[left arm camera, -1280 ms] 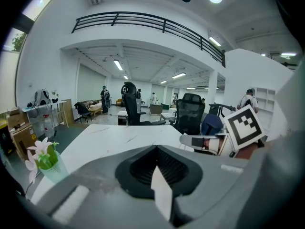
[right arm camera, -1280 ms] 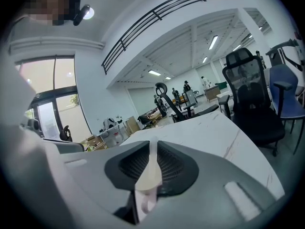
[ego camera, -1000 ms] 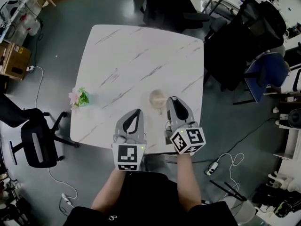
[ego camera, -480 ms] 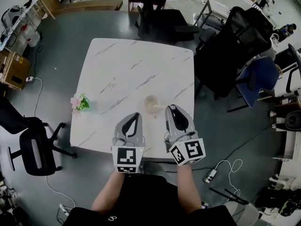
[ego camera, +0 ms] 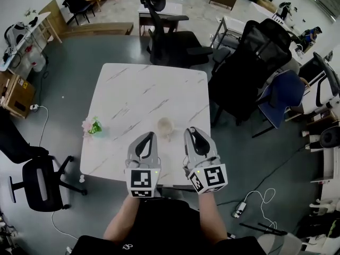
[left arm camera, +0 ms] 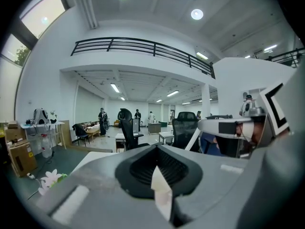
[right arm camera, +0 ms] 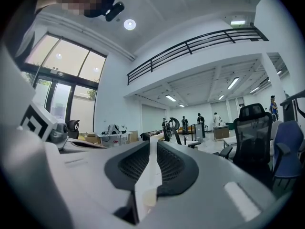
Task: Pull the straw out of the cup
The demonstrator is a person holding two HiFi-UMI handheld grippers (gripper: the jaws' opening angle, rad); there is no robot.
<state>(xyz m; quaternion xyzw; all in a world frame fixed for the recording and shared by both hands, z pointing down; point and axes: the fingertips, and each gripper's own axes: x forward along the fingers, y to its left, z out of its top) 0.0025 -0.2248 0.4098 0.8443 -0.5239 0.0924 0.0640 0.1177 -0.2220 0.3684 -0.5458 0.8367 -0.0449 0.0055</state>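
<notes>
A pale cup [ego camera: 165, 125] stands near the front edge of the white marble table [ego camera: 133, 89]; from the head view I cannot tell whether a straw is in it. My right gripper [ego camera: 192, 130] hovers to the right of the cup, apart from it. In the right gripper view its jaws [right arm camera: 153, 141] stand almost together, with a thin white strip that looks like the straw [right arm camera: 147, 175] pinched in the slit. My left gripper [ego camera: 148, 135] hangs just left of the cup and nearer to me. Its jaws [left arm camera: 156, 148] meet at the tips and hold nothing.
A small pink flower with green leaves [ego camera: 93, 126] sits at the table's left edge. Black office chairs [ego camera: 175, 41] [ego camera: 249, 73] and a blue chair [ego camera: 284, 97] crowd the far and right sides. Another black chair [ego camera: 37, 179] stands on the floor at the left.
Both grippers have risen and drawn back toward me. The right one, which had its tips beside the cup, is now clear of it. The table looks smaller and farther below.
</notes>
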